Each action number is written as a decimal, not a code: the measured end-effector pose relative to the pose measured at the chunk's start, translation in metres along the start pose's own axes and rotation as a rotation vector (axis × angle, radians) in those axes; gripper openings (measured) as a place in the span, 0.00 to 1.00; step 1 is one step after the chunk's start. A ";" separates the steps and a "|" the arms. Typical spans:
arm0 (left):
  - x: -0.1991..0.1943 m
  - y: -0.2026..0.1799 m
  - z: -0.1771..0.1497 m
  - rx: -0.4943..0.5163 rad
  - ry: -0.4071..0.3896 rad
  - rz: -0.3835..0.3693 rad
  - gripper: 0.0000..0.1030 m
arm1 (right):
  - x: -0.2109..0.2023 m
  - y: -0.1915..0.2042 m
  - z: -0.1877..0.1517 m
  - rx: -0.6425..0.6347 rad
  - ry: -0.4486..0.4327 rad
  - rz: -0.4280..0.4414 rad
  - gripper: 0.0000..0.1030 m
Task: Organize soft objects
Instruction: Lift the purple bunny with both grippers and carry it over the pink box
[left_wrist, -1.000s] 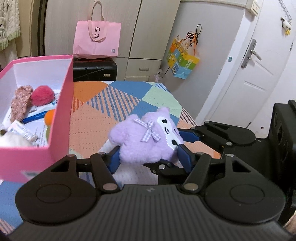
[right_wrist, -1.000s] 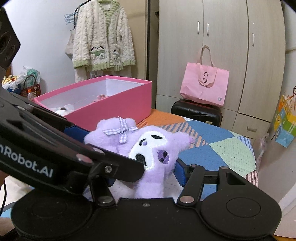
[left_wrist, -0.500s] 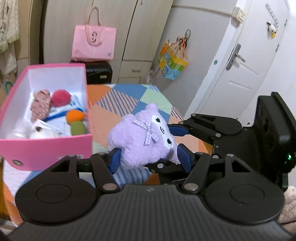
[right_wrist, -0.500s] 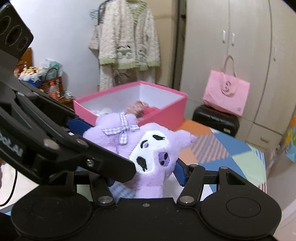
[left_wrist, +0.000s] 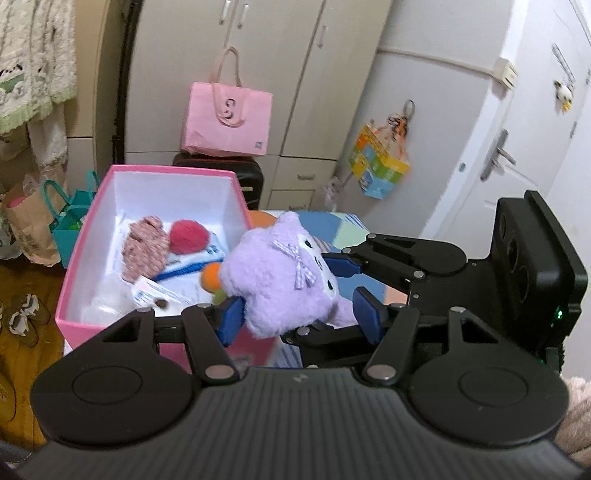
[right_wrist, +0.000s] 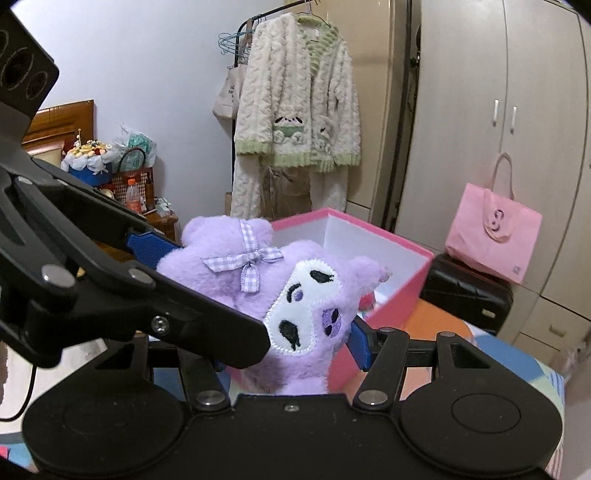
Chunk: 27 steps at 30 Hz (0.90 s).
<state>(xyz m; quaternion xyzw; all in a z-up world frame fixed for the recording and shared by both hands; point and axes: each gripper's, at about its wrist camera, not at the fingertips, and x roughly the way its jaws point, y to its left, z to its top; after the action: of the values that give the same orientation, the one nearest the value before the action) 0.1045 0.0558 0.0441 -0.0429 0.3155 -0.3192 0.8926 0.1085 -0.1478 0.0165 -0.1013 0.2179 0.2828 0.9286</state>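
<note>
A purple plush toy (left_wrist: 280, 280) with a checked bow and a white face is held in the air by both grippers. My left gripper (left_wrist: 299, 314) is shut on its body; my right gripper (left_wrist: 343, 266) is shut on it from the right. In the right wrist view the plush (right_wrist: 280, 295) fills the centre between the right gripper (right_wrist: 291, 350) fingers, with the left gripper's arm across it. The plush hangs over the near right corner of an open pink box (left_wrist: 70, 258), also seen in the right wrist view (right_wrist: 402, 291), holding a pink knit piece (left_wrist: 144, 247), a red pompom (left_wrist: 188, 236) and an orange ball (left_wrist: 211, 277).
The box stands on a patchwork-covered table (left_wrist: 343, 225). A pink tote bag (left_wrist: 225, 122) sits on a black suitcase (right_wrist: 465, 295) behind. Wardrobes, a white door (left_wrist: 517, 147), a hanging fluffy cardigan (right_wrist: 299, 110) and paper bags (left_wrist: 26, 229) on the floor surround the table.
Both grippers have lifted the plush higher and carried it left, from above the table cloth to over the pink box's near right corner. The box now shows from above.
</note>
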 end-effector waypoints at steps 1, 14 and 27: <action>0.003 0.006 0.004 -0.009 -0.005 -0.002 0.59 | 0.007 -0.002 0.004 -0.002 -0.003 0.001 0.61; 0.061 0.072 0.049 -0.158 -0.028 0.025 0.51 | 0.083 -0.040 0.039 -0.048 0.018 0.037 0.58; 0.101 0.131 0.036 -0.279 0.055 0.095 0.48 | 0.160 -0.041 0.033 -0.140 0.264 0.067 0.58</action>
<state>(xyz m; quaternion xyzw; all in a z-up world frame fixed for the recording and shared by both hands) 0.2571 0.0943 -0.0179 -0.1427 0.3827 -0.2307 0.8832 0.2629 -0.0943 -0.0252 -0.1945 0.3210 0.3125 0.8726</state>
